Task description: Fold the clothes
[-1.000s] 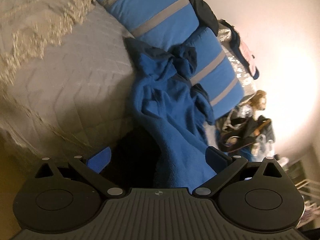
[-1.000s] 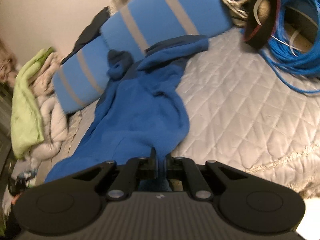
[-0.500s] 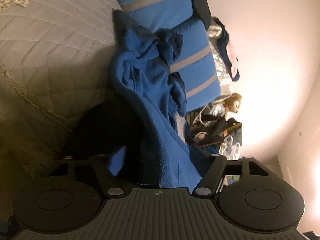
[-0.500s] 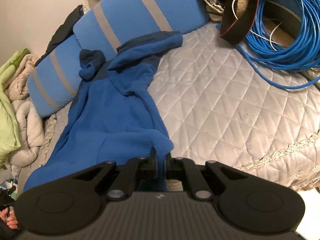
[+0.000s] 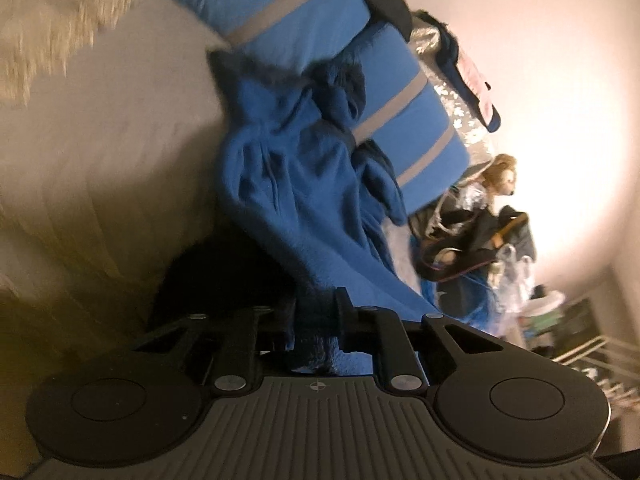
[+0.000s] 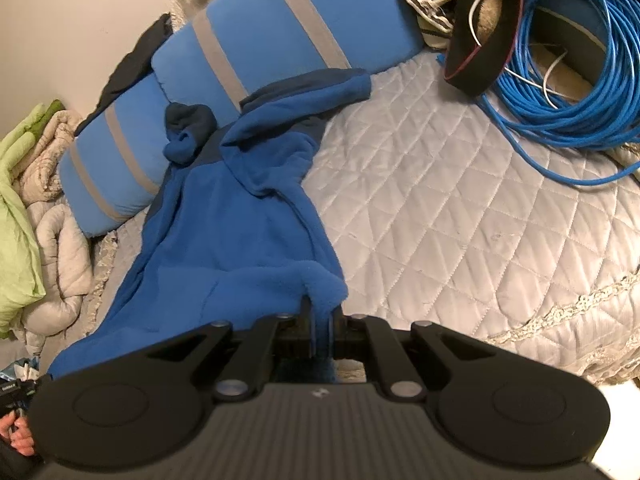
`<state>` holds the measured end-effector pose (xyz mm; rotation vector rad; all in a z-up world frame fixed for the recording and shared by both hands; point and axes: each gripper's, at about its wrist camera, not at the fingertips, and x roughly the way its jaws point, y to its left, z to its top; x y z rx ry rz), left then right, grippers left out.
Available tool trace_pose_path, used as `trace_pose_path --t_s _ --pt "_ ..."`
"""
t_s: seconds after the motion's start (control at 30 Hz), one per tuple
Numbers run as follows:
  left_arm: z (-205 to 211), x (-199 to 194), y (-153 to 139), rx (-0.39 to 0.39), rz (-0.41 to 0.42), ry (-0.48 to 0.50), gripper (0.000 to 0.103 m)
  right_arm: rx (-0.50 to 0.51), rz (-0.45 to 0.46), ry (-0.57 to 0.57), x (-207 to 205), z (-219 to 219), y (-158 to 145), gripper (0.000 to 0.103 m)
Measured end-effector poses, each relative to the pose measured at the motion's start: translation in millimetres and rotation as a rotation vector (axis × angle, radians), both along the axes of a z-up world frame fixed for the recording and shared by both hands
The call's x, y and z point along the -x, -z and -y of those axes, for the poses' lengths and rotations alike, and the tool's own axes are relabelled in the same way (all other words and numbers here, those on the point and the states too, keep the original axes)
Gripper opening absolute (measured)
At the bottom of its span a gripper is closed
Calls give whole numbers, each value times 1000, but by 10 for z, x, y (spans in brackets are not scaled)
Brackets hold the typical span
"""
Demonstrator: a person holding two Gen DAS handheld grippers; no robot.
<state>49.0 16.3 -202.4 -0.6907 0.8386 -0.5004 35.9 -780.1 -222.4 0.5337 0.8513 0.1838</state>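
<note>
A blue fleece garment [image 6: 236, 236] with dark blue collar and cuffs lies stretched over a grey quilted bed [image 6: 460, 208], its top end against striped blue pillows. My right gripper [image 6: 320, 320] is shut on a fold of the fleece's near hem. In the left wrist view the same blue fleece [image 5: 296, 184] runs from the pillows down to my left gripper [image 5: 314, 316], which is shut on its other near edge. That view is motion-blurred, and a dark shadow sits under the raised fabric.
Two blue pillows with grey stripes [image 6: 256, 52] line the far side of the bed. A coil of blue cable [image 6: 560, 92] and a dark bag [image 6: 484, 28] sit at the bed's right. A green and beige blanket pile [image 6: 28, 200] lies at the left. A person's hand [image 6: 18, 436] shows at bottom left.
My left gripper went from open beside the fleece edge to shut on it. The right gripper stayed shut on the hem and pulled it nearer, straightening the garment.
</note>
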Motion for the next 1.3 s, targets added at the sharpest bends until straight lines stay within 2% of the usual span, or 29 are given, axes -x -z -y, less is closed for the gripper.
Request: trace_pose_path --t_s 0.23,0.33,0.4,0.5,0.63,0.7,0.8,0.83,0.87,0.9,0.97,1.0,1.03,1.1,1.2,1.3 --pt "-96 126 -669 -144 120 -59 18 -25 74 -54 139 -206 -361 6" --pt "-123 255 -833 -200 147 -88 18 -33 108 -79 241 -313 -530 5" --pt "-154 320 -789 -223 129 -100 18 -35 123 -98 311 -376 -603 5" --pt "-149 341 -448 -234 17 -115 18 -32 86 -113 367 -433 -484 5" --pt "-5 294 -16 -330 -80 -114 18 -28 15 -124 413 -483 -259 6" --pt "-16 283 -17 -356 -70 -125 19 -13 -38 -120 405 -497 -95 6" --pt "-46 266 -44 -391 -48 -144 26 26 -58 -141 419 -554 -9 8" --pt "-55 261 -53 -403 -41 -151 29 42 -53 -147 423 -572 -17 17" --pt "-65 255 -62 -414 -34 -157 36 61 -45 -151 429 -587 -30 40" --pt "-75 250 -71 -426 -26 -164 44 91 -29 -150 439 -592 -60 47" --pt "-134 288 -186 -464 12 -206 54 135 11 -129 467 -574 -125 95" --pt "-144 317 -261 -475 40 -223 61 148 34 -114 483 -549 -162 102" --pt "-150 347 -338 -484 68 -239 69 151 58 -102 489 -512 -207 103" --pt "-152 401 -494 -507 125 -270 75 170 79 -79 463 -453 -316 103" --pt "-114 388 -749 -574 195 -304 76 198 110 -45 425 -364 -478 103" --pt "-63 362 -1008 -621 263 -296 76 239 148 -17 367 -290 -670 103"
